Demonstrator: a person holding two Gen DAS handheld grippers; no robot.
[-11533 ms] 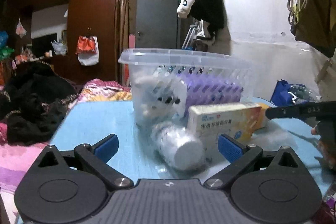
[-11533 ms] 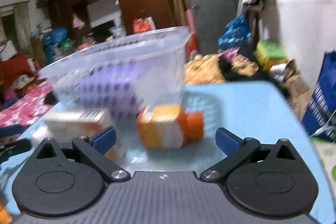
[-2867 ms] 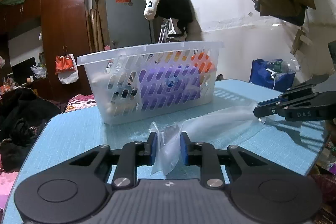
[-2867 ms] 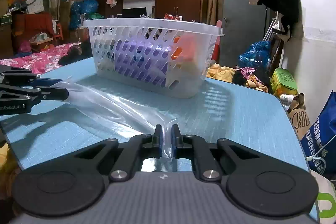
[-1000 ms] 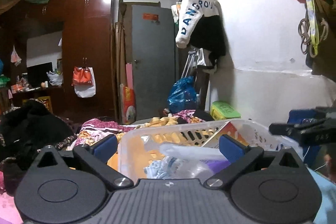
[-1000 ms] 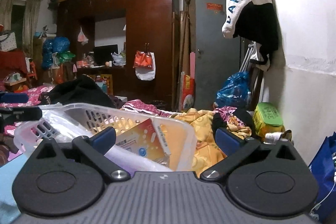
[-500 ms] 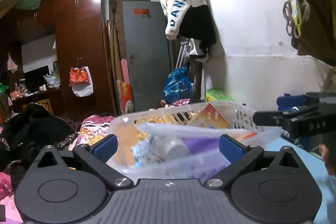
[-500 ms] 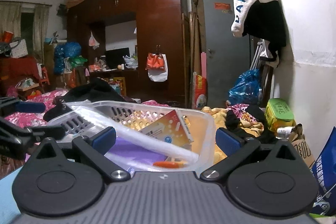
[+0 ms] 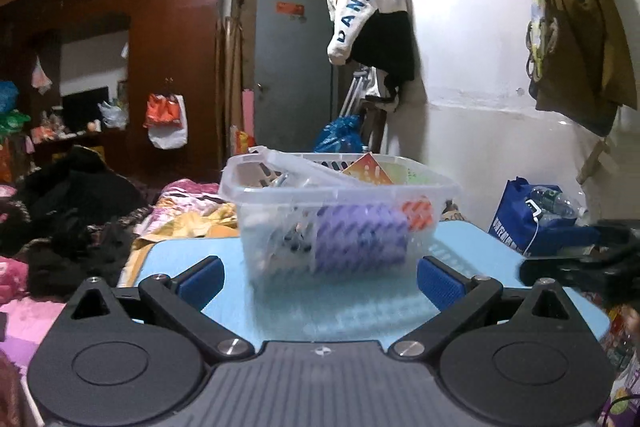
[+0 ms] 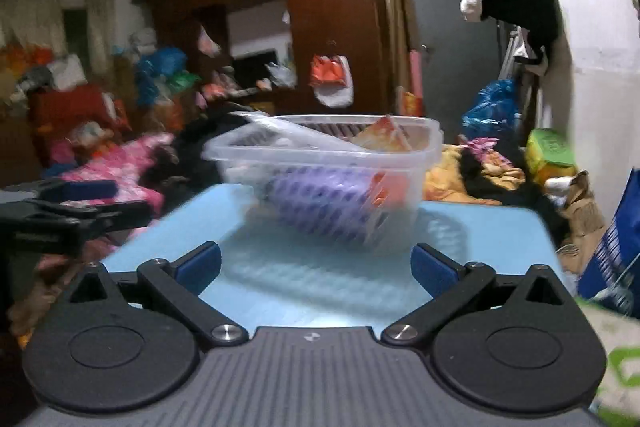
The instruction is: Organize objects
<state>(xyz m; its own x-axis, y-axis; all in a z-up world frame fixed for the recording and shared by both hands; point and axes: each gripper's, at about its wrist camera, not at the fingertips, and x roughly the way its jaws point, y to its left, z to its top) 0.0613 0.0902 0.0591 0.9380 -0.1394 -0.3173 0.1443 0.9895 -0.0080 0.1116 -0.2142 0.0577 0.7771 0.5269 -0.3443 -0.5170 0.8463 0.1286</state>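
A clear plastic basket (image 9: 248,193) stands on the blue table (image 9: 180,259). It holds a purple pack (image 9: 360,239), an orange box (image 9: 370,169), an orange-capped bottle (image 9: 418,213) and a clear plastic bag (image 9: 304,167) lying across its top. My left gripper (image 9: 318,277) is open and empty, a little back from the basket. My right gripper (image 10: 316,265) is open and empty, also short of the basket (image 10: 424,147). Each gripper shows at the edge of the other's view: the right one (image 9: 576,263), the left one (image 10: 68,211).
A blue bag (image 9: 528,223) stands on the floor right of the table. A bed with clothes (image 9: 80,195) lies to the left. A wardrobe (image 9: 172,67), a grey door (image 9: 292,71) and a hanging hoodie (image 9: 368,15) are behind. The table's far edge is just past the basket.
Both grippers have pulled back and down from above the basket, so the table shows in front of them. They stay open. The plastic bag lies in the basket.
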